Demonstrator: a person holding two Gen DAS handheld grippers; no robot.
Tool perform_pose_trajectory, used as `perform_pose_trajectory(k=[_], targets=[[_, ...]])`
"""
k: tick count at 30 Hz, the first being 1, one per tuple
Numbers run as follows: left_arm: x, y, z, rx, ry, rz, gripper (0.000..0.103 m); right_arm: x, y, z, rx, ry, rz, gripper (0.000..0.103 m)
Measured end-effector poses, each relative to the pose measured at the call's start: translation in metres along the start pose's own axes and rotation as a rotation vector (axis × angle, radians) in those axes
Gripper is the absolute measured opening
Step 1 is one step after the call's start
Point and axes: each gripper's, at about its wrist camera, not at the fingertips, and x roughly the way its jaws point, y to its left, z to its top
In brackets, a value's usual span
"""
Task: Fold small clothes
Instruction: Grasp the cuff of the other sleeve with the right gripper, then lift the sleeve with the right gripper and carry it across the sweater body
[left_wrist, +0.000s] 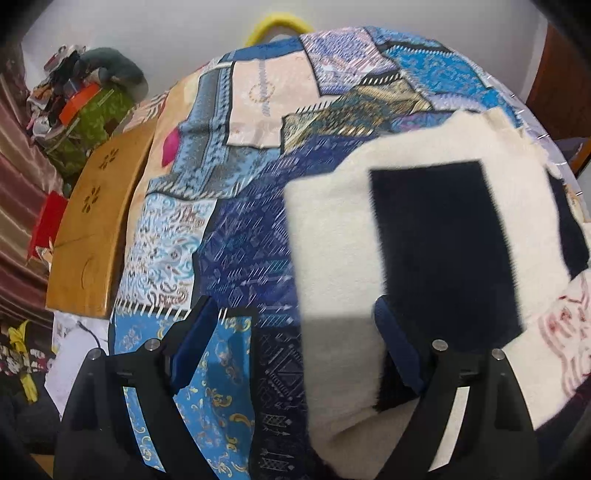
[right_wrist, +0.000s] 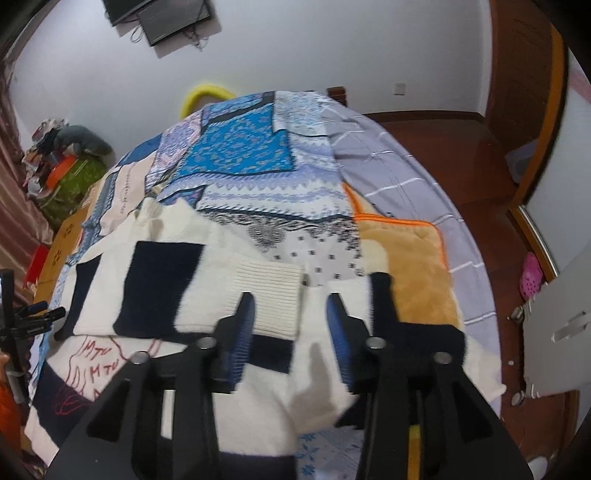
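Note:
A cream sweater (left_wrist: 332, 229) with navy blocks (left_wrist: 443, 251) and red "MTU" stitching (right_wrist: 96, 354) lies spread on a blue patchwork bedspread (left_wrist: 240, 240). My left gripper (left_wrist: 295, 332) hovers over the sweater's left edge with its jaws wide apart. Its right finger (left_wrist: 395, 339) is above the cream and navy cloth, and its left finger (left_wrist: 199, 332) is above the bedspread. My right gripper (right_wrist: 290, 325) is open over the sweater's folded-in sleeve. The ribbed cream cuff (right_wrist: 273, 295) lies just ahead of its left finger (right_wrist: 242, 325), and the pads do not press on it.
A tan cushion with orange trim (right_wrist: 406, 251) and a grey striped sheet (right_wrist: 388, 166) lie right of the sweater. A wooden board (left_wrist: 96, 221) runs along the bed's left side, with a clothes pile on a green bag (left_wrist: 81, 110) beyond it. Wooden floor (right_wrist: 461, 155) is at the right.

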Motion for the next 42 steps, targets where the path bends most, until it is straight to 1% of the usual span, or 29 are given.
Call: perform_pose_trajectory(k=[3, 9, 12, 15, 18, 22, 25, 29, 32, 34, 38, 39, 40, 41, 42], targets=[[-0.016, -0.012, 0.011, 0.009, -0.036, -0.028, 0.087, -0.011, -0.020, -0.004, 0.034, -0.011, -0.029, 0.047], [-0.041, -0.047, 0.033, 0.038, -0.087, -0.111, 0.087, -0.034, -0.075, -0.016, 0.138, -0.023, -0.104, 0.049], [-0.046, -0.067, 0.040, 0.057, -0.092, -0.144, 0.087, -0.042, -0.101, -0.026, 0.195, -0.019, -0.135, 0.051], [-0.045, -0.090, 0.045, 0.101, -0.091, -0.147, 0.087, -0.044, -0.125, -0.039, 0.245, -0.007, -0.166, 0.054], [-0.039, -0.111, 0.044, 0.140, -0.069, -0.146, 0.087, -0.039, -0.147, -0.053, 0.295, 0.022, -0.186, 0.054], [-0.025, -0.131, 0.040, 0.177, -0.027, -0.146, 0.087, -0.023, -0.166, -0.072, 0.362, 0.074, -0.186, 0.054], [-0.014, -0.140, 0.036, 0.195, 0.005, -0.142, 0.087, -0.010, -0.177, -0.084, 0.408, 0.111, -0.169, 0.054], [-0.004, -0.147, 0.032, 0.205, 0.032, -0.140, 0.087, 0.009, -0.189, -0.098, 0.485, 0.151, -0.138, 0.054], [-0.002, -0.148, 0.031, 0.202, 0.036, -0.143, 0.087, 0.021, -0.193, -0.105, 0.517, 0.179, -0.111, 0.055], [-0.001, -0.147, 0.032, 0.199, 0.036, -0.143, 0.089, 0.023, -0.193, -0.106, 0.532, 0.173, -0.101, 0.059], [0.000, -0.147, 0.032, 0.194, 0.035, -0.139, 0.091, 0.026, -0.192, -0.105, 0.535, 0.153, -0.077, 0.059], [0.001, -0.147, 0.032, 0.192, 0.036, -0.139, 0.091, 0.026, -0.191, -0.105, 0.533, 0.146, -0.076, 0.058], [0.001, -0.147, 0.032, 0.191, 0.036, -0.138, 0.091, 0.027, -0.190, -0.105, 0.530, 0.141, -0.072, 0.052], [0.001, -0.147, 0.032, 0.190, 0.035, -0.138, 0.091, 0.028, -0.189, -0.104, 0.524, 0.134, -0.066, 0.049], [0.000, -0.147, 0.032, 0.191, 0.035, -0.137, 0.091, 0.027, -0.187, -0.103, 0.519, 0.126, -0.068, 0.044]])
